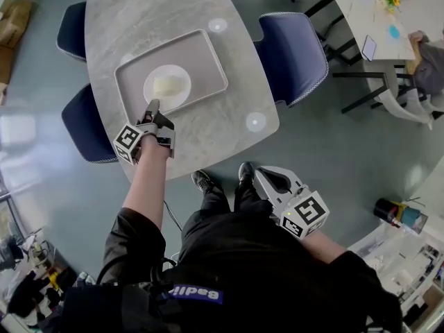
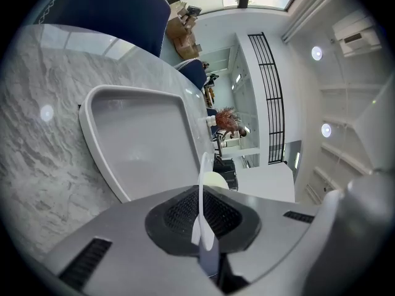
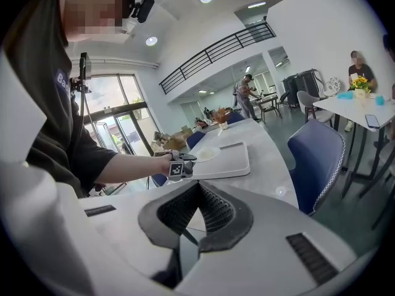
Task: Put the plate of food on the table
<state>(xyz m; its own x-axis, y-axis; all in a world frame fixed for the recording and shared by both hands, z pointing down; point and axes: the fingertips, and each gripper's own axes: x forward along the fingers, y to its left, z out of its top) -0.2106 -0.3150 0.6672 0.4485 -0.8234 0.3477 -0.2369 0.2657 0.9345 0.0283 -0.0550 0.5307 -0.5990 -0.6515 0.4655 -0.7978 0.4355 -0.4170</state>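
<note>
While a person stands at the table's near end, the left gripper reaches over the near edge of a grey tray and clamps the rim of a white plate. The plate lies inside the tray, toward the tray's near half, and carries a pale mound of food at its middle. From the left gripper view, the thin rim runs edge-on between the black pads, which are pressed against it from both sides, with the tray's bare floor spreading beyond.

Well back from the tray, off the table and close to the person's body, the right gripper hangs above the floor beside a pair of black shoes. Its own view shows the jaw tips drawn together, with nothing between them.

Across from the tray's right side stands a blue chair; two more blue chairs sit off the tray's left side, partly tucked under the marble top. The tray itself rests flat on the table, set at a slant to the table's edges. Whether the plate's gripped edge touches the tray or is raised off it cannot be told.
</note>
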